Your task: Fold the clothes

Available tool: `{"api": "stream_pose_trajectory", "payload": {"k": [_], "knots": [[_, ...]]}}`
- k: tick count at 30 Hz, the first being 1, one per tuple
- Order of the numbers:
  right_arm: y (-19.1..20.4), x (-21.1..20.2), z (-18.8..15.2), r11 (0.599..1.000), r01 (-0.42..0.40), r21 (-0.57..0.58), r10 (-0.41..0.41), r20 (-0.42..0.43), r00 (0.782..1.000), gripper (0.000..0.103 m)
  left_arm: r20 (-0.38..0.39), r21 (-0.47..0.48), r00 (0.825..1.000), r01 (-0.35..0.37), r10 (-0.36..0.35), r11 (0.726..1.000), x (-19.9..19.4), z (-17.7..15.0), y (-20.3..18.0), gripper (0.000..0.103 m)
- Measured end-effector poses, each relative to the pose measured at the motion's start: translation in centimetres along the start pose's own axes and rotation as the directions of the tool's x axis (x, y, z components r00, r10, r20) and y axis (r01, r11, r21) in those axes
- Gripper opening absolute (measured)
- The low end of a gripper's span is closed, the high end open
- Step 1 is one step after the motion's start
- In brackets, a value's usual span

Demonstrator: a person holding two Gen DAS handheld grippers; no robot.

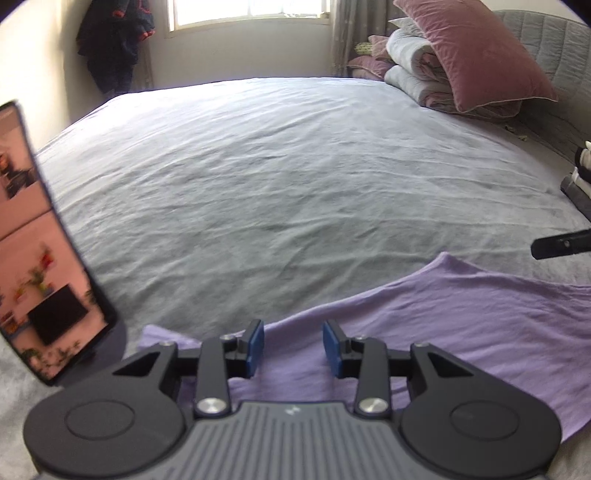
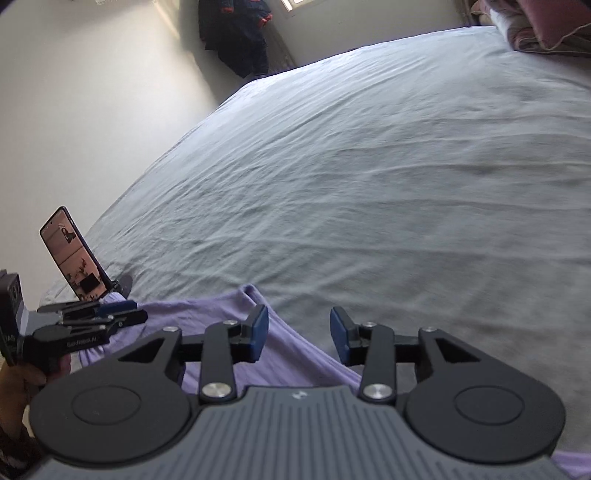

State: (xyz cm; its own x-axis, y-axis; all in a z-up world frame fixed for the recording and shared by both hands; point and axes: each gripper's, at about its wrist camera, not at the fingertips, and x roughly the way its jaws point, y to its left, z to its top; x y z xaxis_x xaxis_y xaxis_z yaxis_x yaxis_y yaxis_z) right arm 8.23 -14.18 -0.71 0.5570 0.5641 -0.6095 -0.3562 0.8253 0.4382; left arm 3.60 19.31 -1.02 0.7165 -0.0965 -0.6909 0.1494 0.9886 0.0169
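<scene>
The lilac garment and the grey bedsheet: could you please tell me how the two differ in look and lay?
The lilac garment is pale purple; the bedsheet is grey. The garment covers only a patch at the bed's near edge, while the bedsheet spans the whole mattress. The garment lies bunched, with a raised fold at its far edge; the bedsheet lies flat, with fine wrinkles. Both are soft cloth, and no gripper holds either.

Bedroom: wide grey-sheeted bed [image 1: 277, 166], mauve velvet pillows [image 1: 476, 55] on folded quilts, bright window [image 1: 247, 13] (daylight), off-white walls [image 2: 92, 92].
</scene>
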Motion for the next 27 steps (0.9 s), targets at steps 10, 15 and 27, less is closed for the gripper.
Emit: {"api": "stream_pose_trajectory", "payload": {"k": [10, 15, 27], "knots": [[-5.3, -7.3, -4.2, 0.989, 0.135, -0.055, -0.133, 0.039, 0.99, 0.042, 0.012, 0.094, 0.997, 0.068, -0.07, 0.993, 3.4, 1.6, -6.9, 0.049], [-6.4, -8.8, -5.5, 0.977, 0.162, -0.141, -0.156, 0.05, 0.986, 0.042, 0.029, 0.082, 0.993, 0.109, -0.112, 0.991, 4.8, 2.5, -8.4, 0.049], [-8.1, -8.6, -7.2, 0.946, 0.163, -0.282, -0.161, 0.032, 0.987, 0.037, 0.03, 0.087, 0.977, 0.207, -0.21, 0.974, 6.6, 2.8, -10.4, 0.028]]}}
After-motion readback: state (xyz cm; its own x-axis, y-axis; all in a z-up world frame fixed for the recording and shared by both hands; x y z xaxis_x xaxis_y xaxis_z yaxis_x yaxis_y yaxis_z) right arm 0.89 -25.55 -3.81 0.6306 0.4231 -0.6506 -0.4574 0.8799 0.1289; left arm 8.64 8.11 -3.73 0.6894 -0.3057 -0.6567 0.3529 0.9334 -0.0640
